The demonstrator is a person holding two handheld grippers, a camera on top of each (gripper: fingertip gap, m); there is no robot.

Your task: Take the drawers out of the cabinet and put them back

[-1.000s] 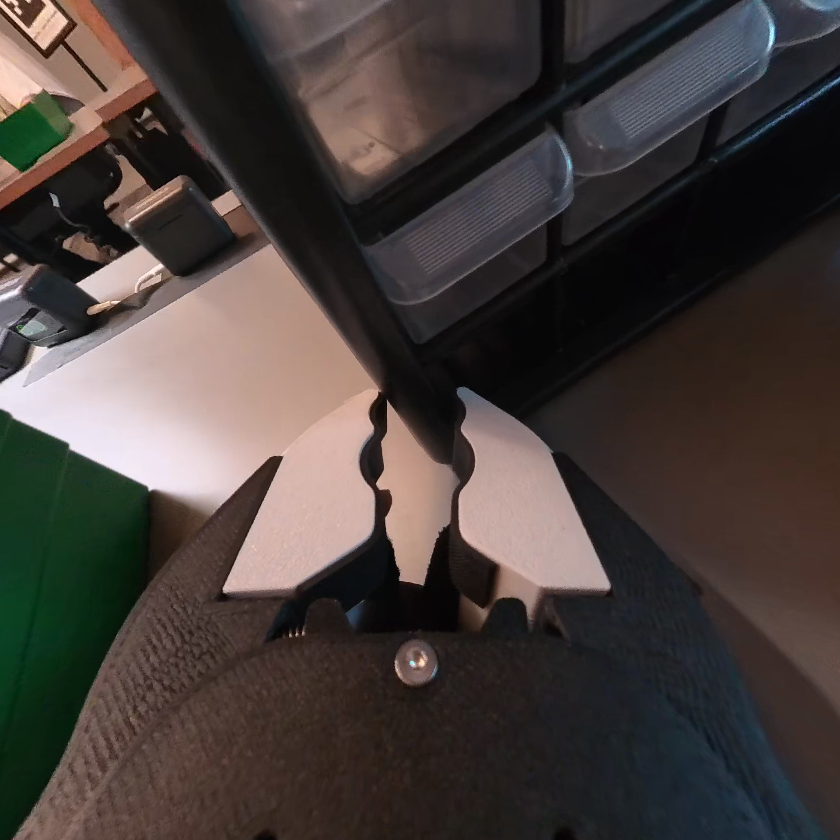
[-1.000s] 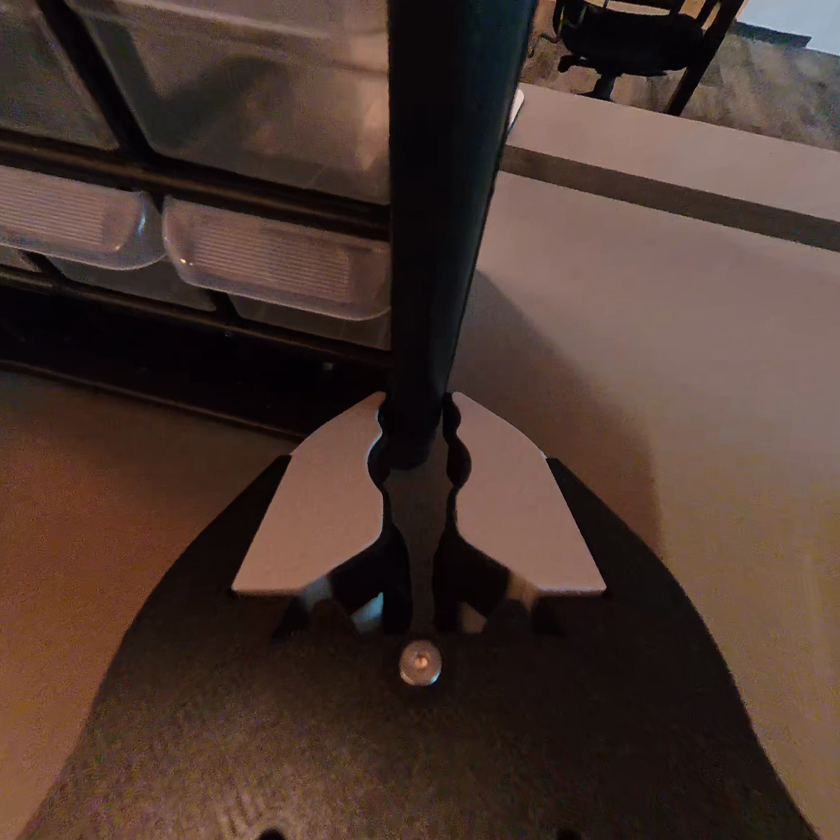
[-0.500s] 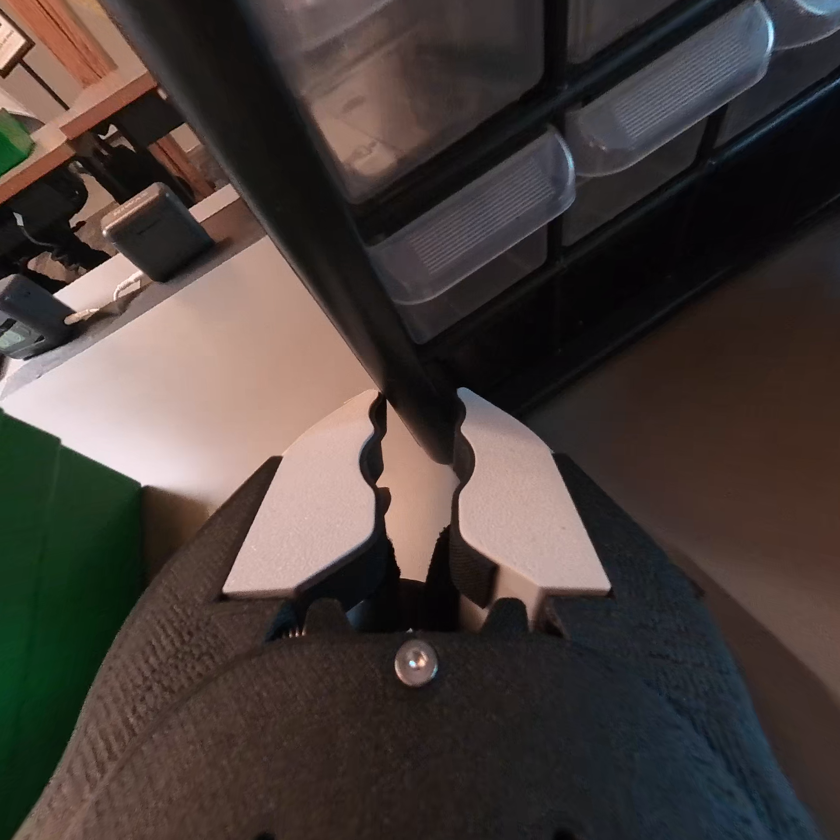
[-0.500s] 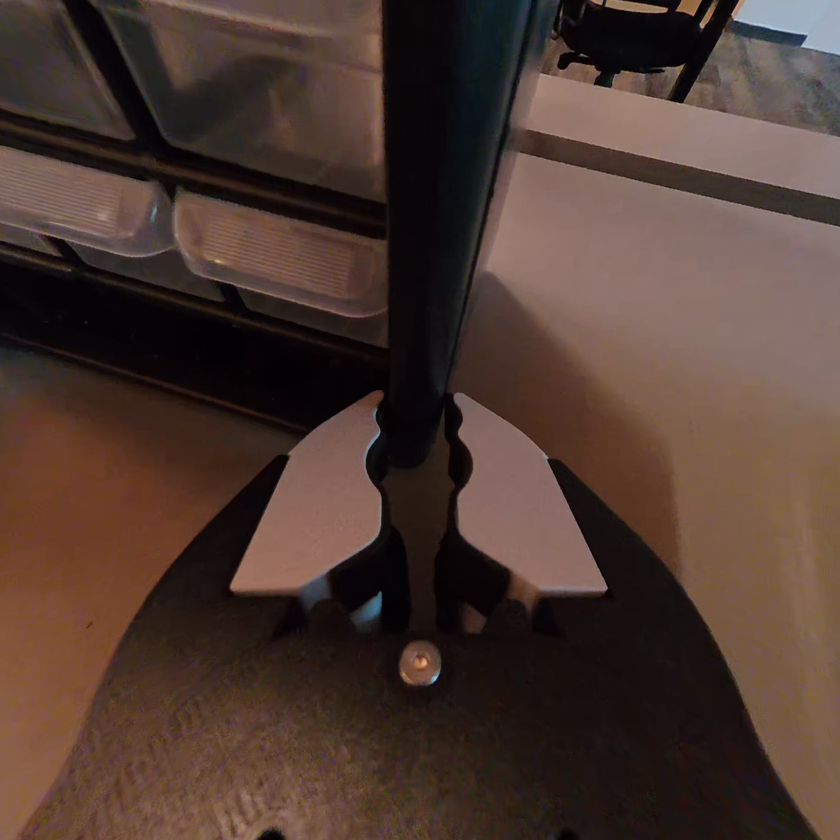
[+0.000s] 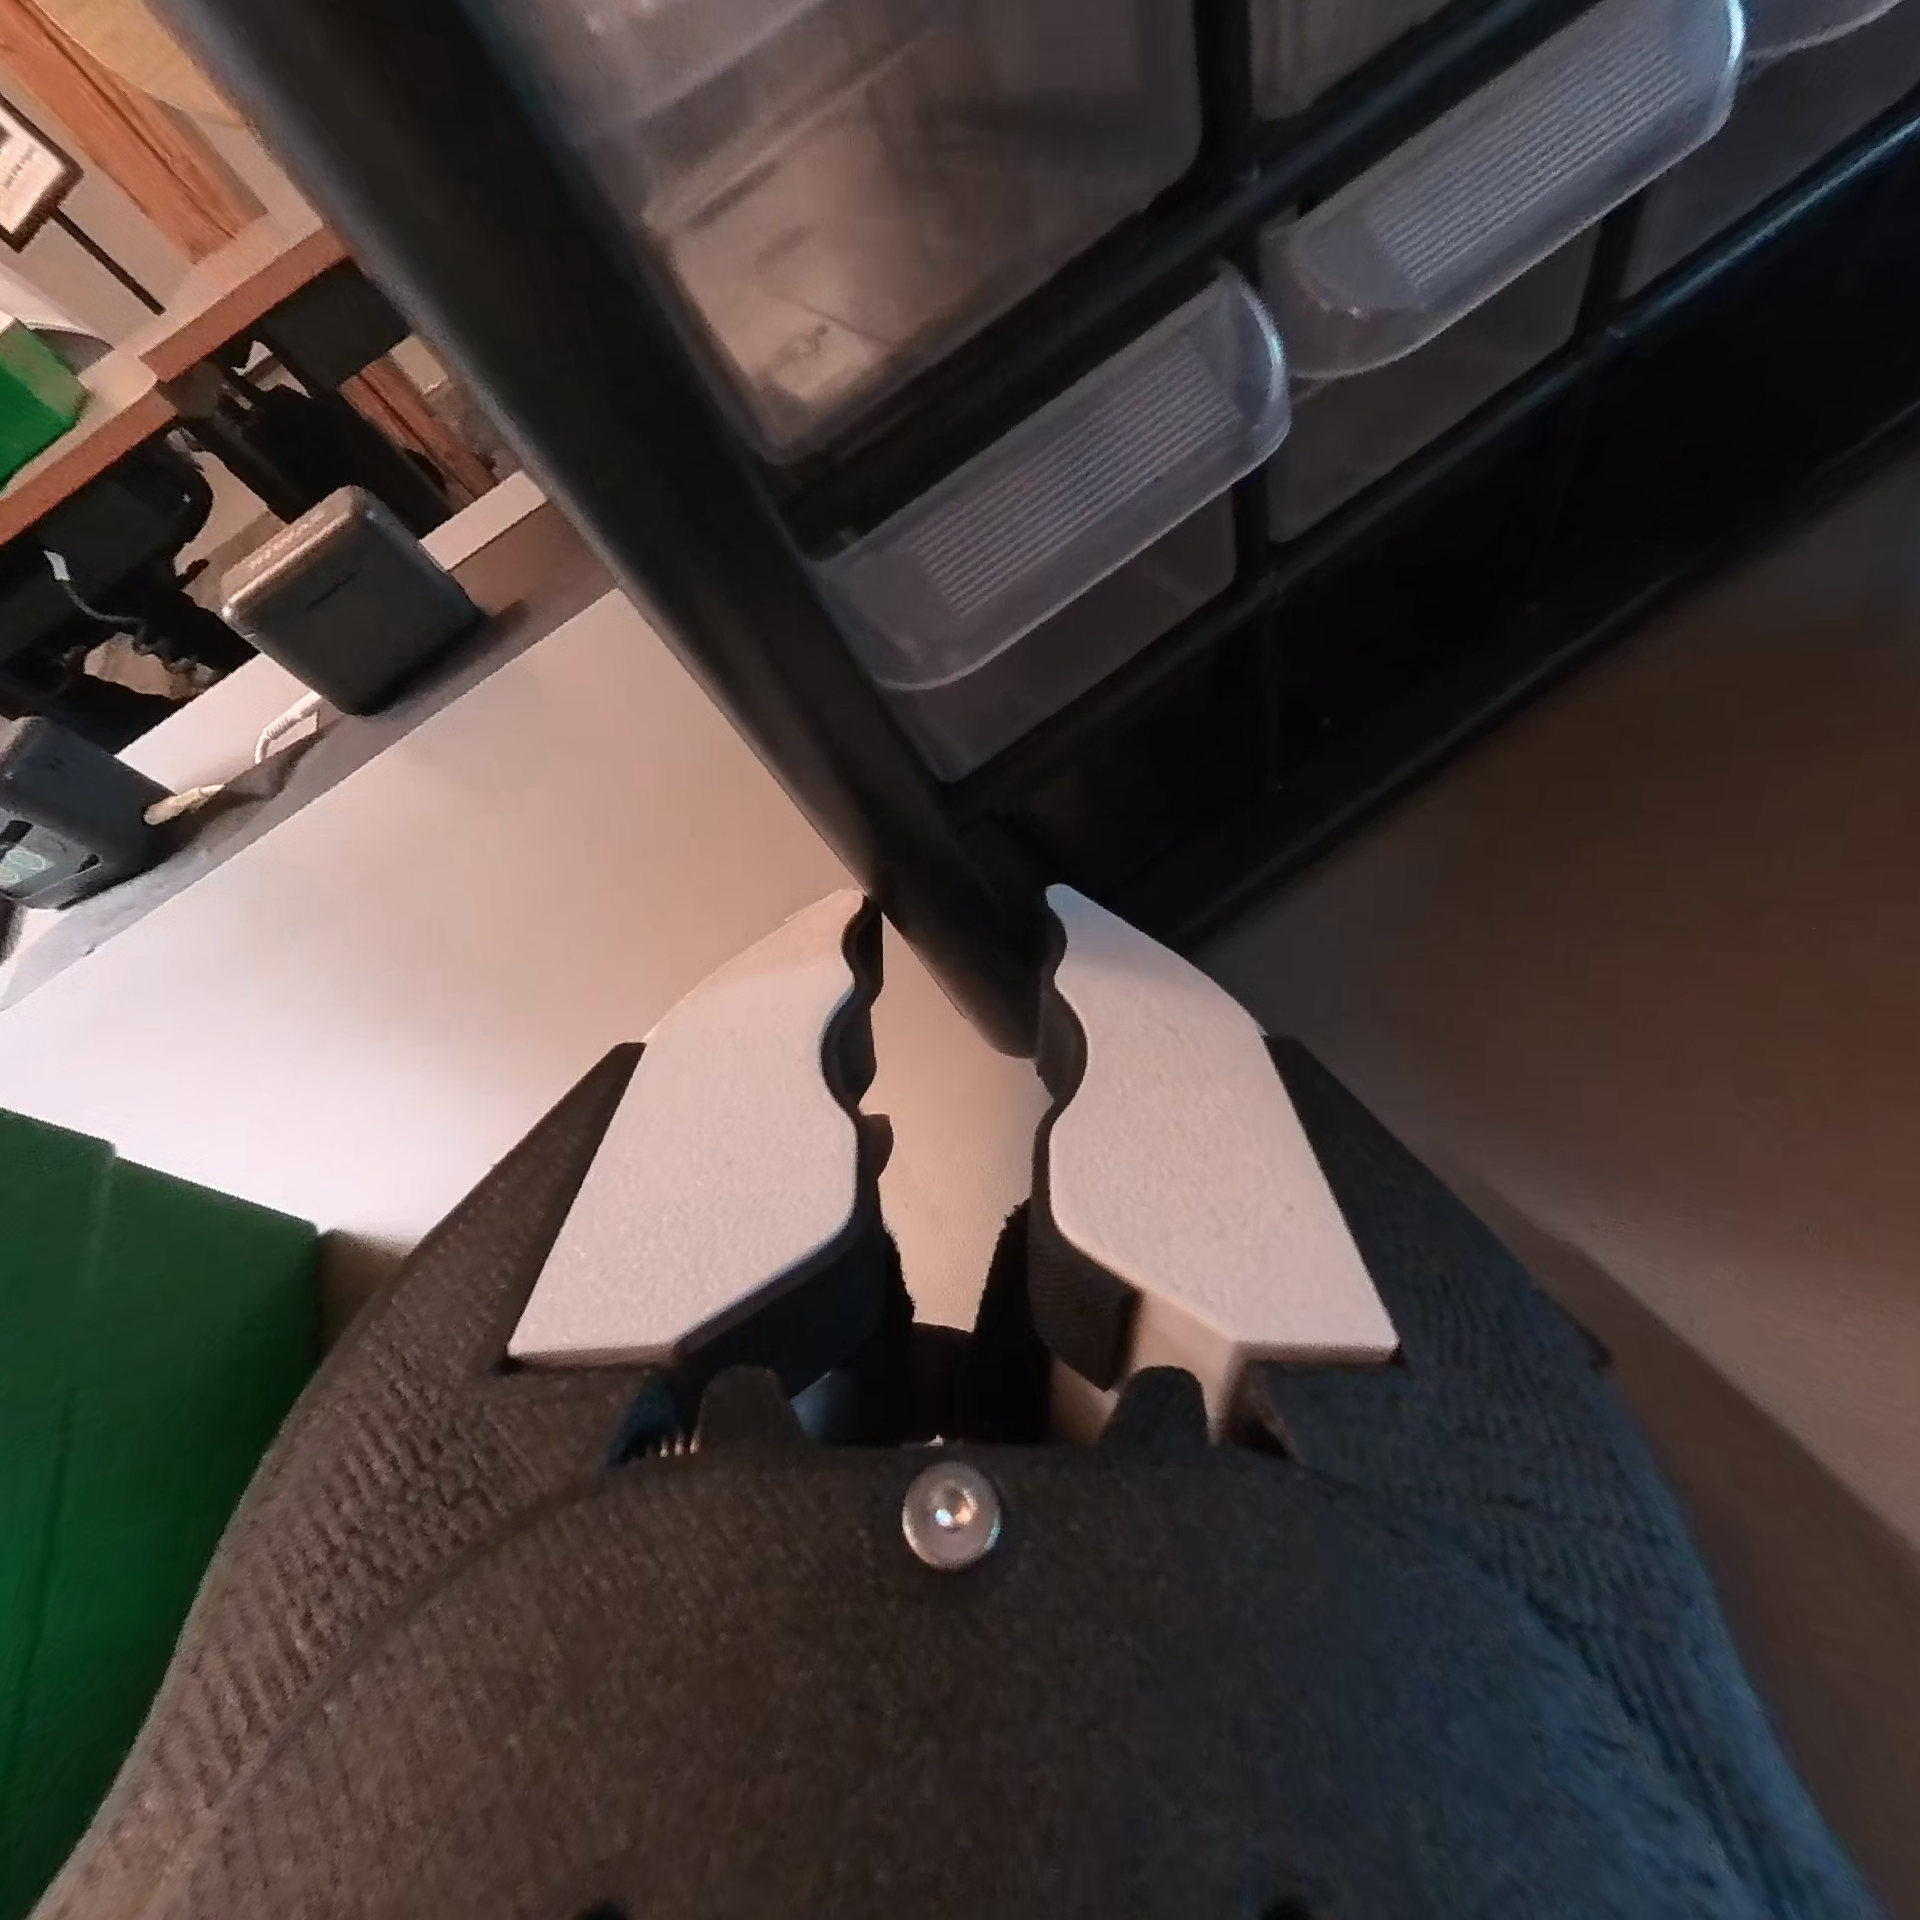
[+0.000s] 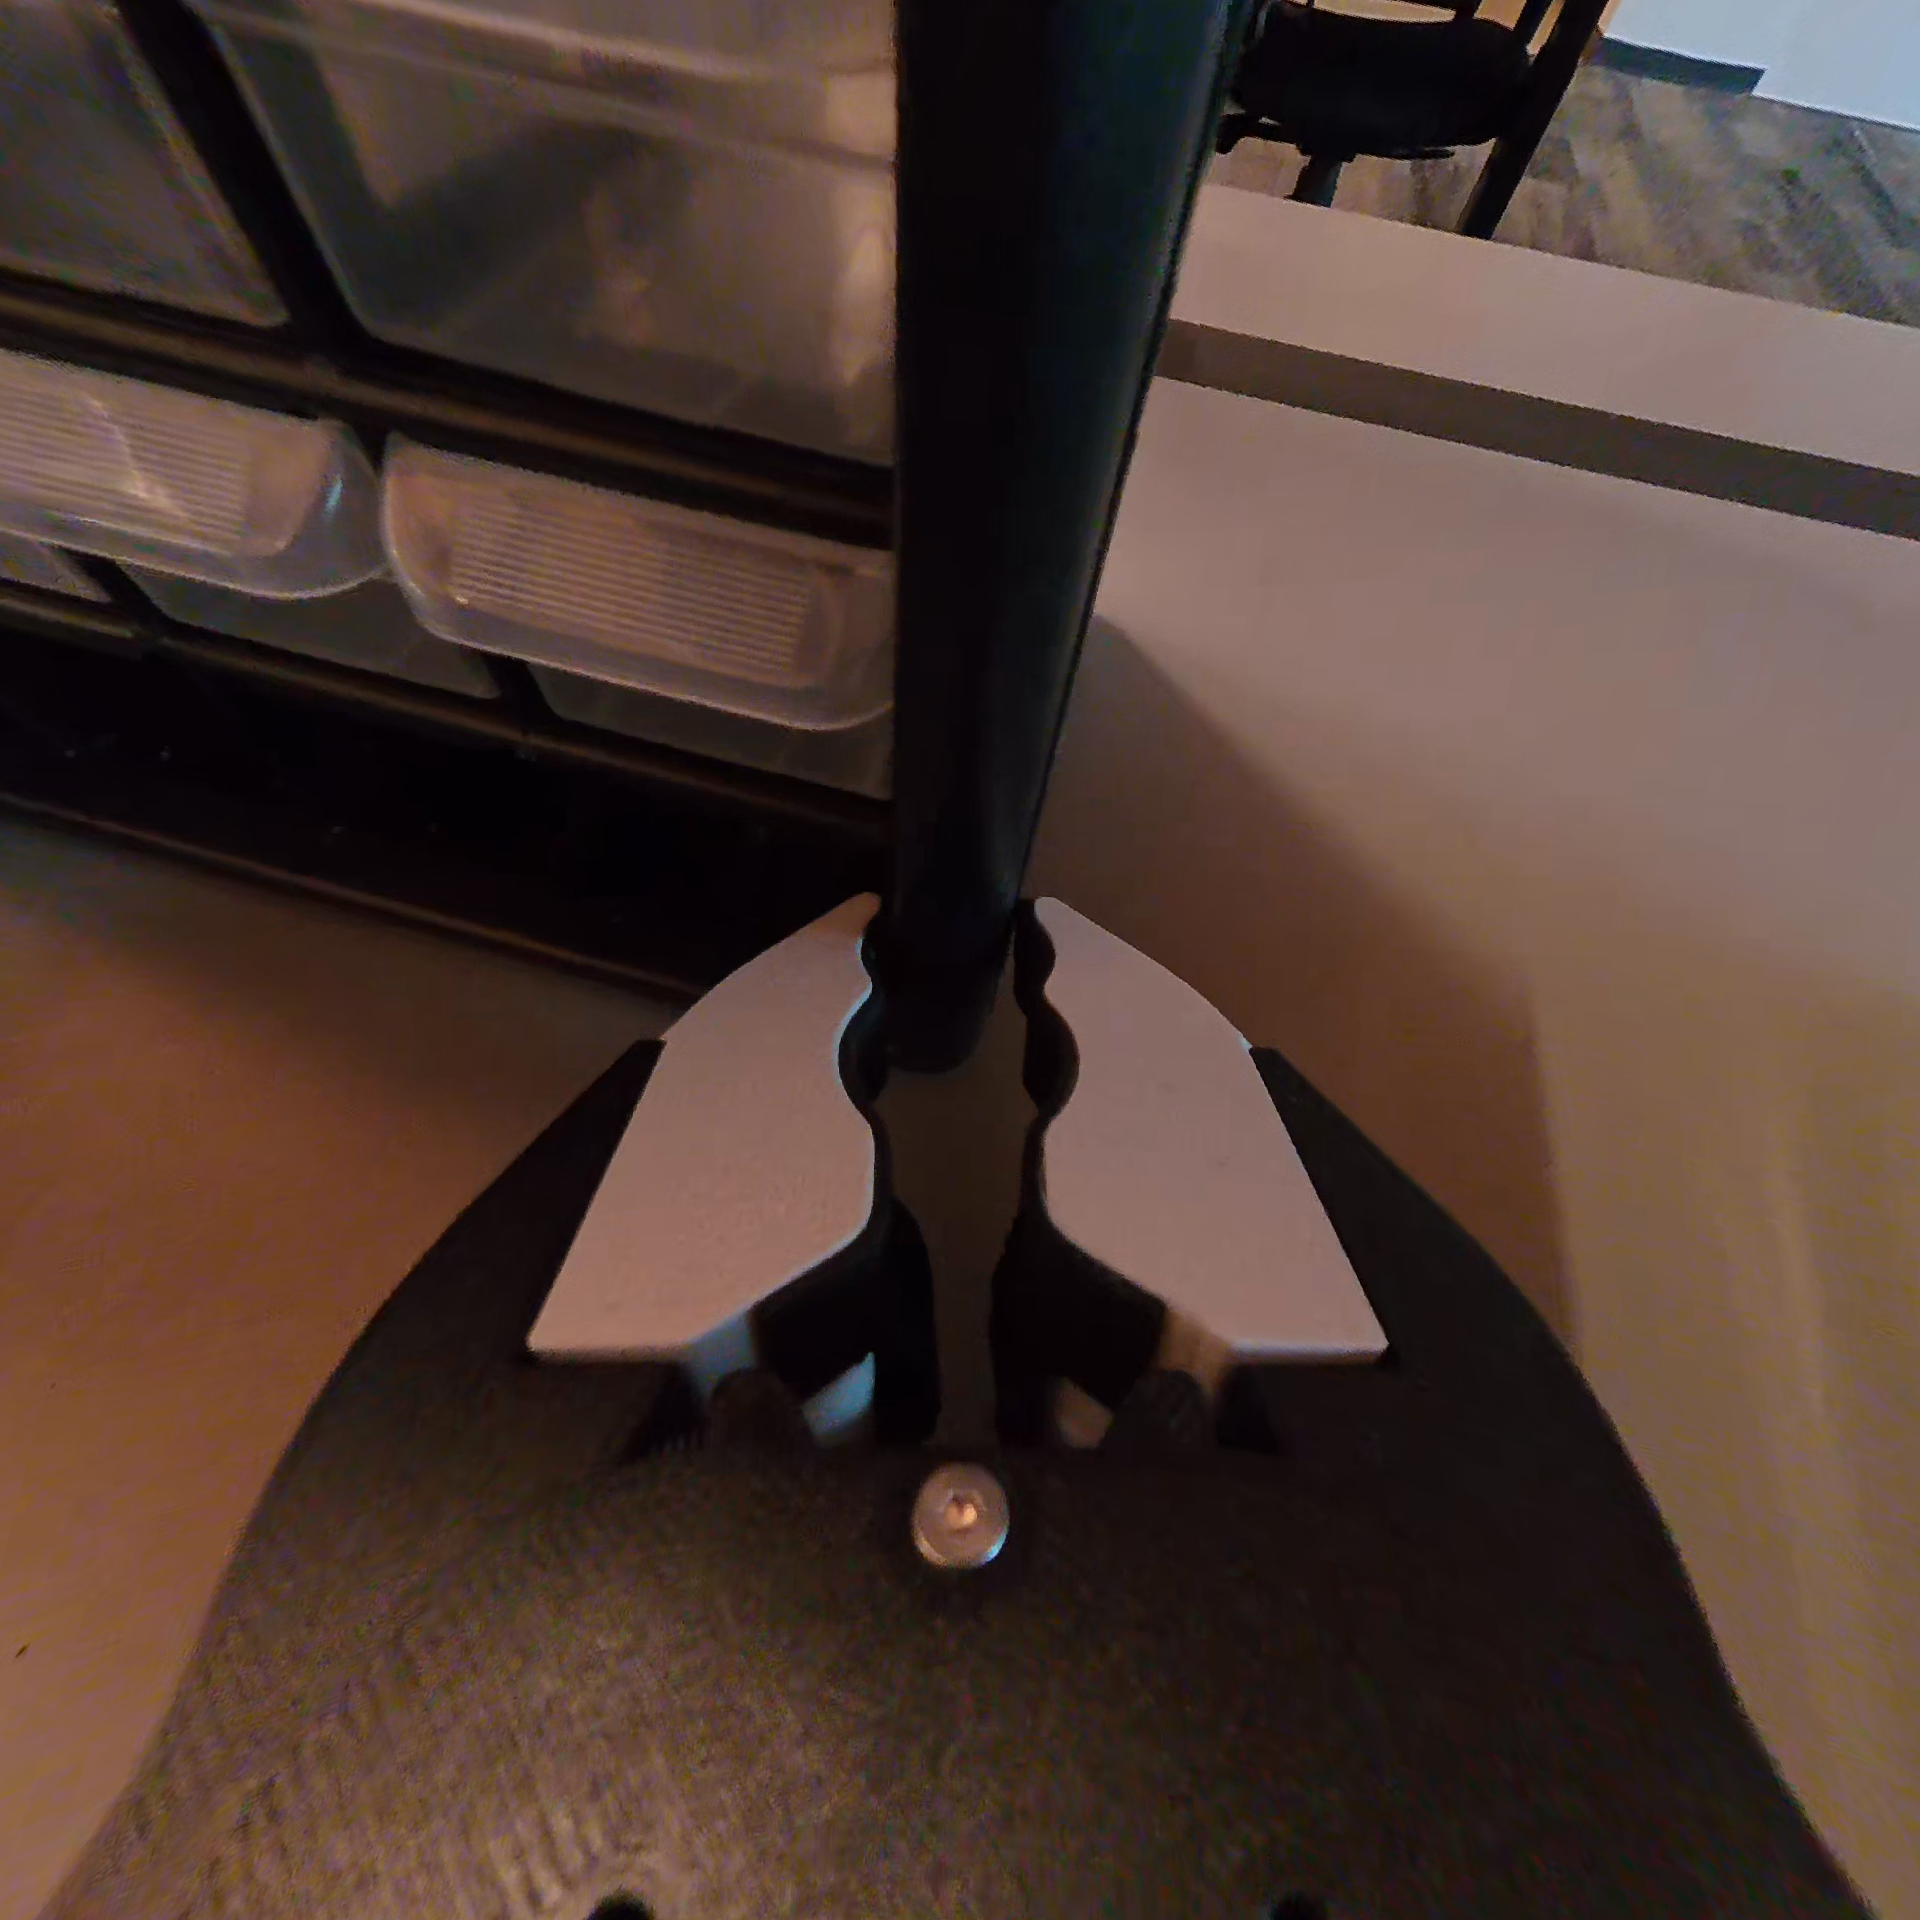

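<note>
Left wrist view: left hand-held gripper [image 5: 956, 935] is clenched on the black front corner post of the cabinet [image 5: 644, 436], near its foot. The post runs diagonally from upper left down into the jaws; the right fingertip [image 5: 1081, 935] touches it, the left one sits just beside it with a thin gap. Cabinet stands on the pale counter [image 5: 436, 894]. Clear plastic drawers [image 5: 1049, 540] sit in their slots to the right of the post, ribbed pull tabs facing out; a second drawer [image 5: 1486, 197] sits beside it on the same row, and a larger drawer above them. The bottom row of the frame looks dark; can't tell what it holds. Far left: a green box [image 5: 135, 1455] at the counter's near edge, two dark grey devices [image 5: 343, 603] at the counter's far edge, a wooden desk behind them.

Right wrist view: right hand-held gripper [image 6: 951, 935] is clamped on the cabinet's other front corner post [image 6: 1029, 468], also low near the foot. The post stands nearly vertical in frame, both fingertips against it. Clear drawers [image 6: 634, 592] sit in place left of the post, a bigger one above. Bare counter [image 6: 1455, 831] to the right, with a grey strip along its far edge. A black office chair [image 6: 1382, 94] stands on the floor beyond.
</note>
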